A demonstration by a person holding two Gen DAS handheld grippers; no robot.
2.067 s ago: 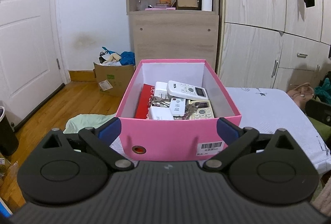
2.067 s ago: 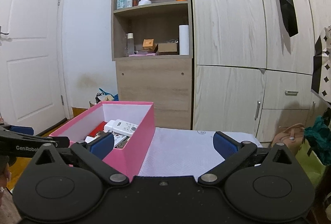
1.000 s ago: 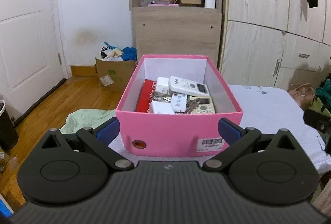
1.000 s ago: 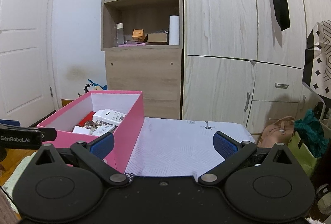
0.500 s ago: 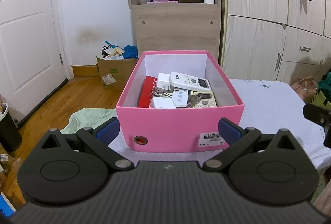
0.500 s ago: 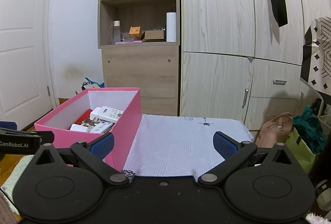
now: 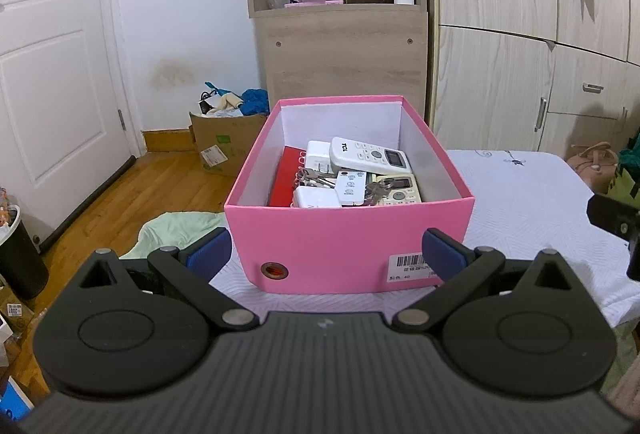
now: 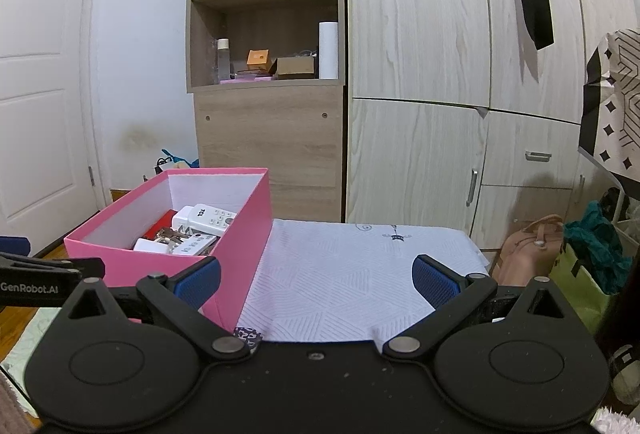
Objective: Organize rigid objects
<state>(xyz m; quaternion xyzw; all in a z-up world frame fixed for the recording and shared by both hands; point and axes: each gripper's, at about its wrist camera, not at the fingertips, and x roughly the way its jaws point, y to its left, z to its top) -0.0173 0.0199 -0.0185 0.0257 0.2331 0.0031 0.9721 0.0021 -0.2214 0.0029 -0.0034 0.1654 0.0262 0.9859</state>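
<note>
A pink box [image 7: 348,246] [image 8: 120,254] stands on the left part of a table covered with a white patterned cloth [image 8: 352,282]. Inside lie a white TCL remote [image 7: 370,156] [image 8: 210,217], a smaller white remote [image 7: 351,187], a beige remote [image 7: 400,189], white adapters [image 7: 316,198], keys [image 7: 310,175] and a red notebook [image 7: 285,175]. My left gripper [image 7: 326,252] is open in front of the box, short of its near wall. My right gripper [image 8: 316,280] is open over the cloth, to the right of the box, with nothing between its fingers.
A wooden shelf unit [image 8: 268,73] and wardrobe doors [image 8: 440,73] stand behind the table. A cardboard carton [image 7: 224,137] of clothes sits on the wooden floor at left, near a white door [image 7: 52,73]. A green cloth [image 7: 176,230] lies below the table's left edge. Bags [image 8: 528,250] stand at right.
Both grippers have drawn back from the box, which now looks smaller and farther off. The box and its contents have not moved. Both grippers stay open.
</note>
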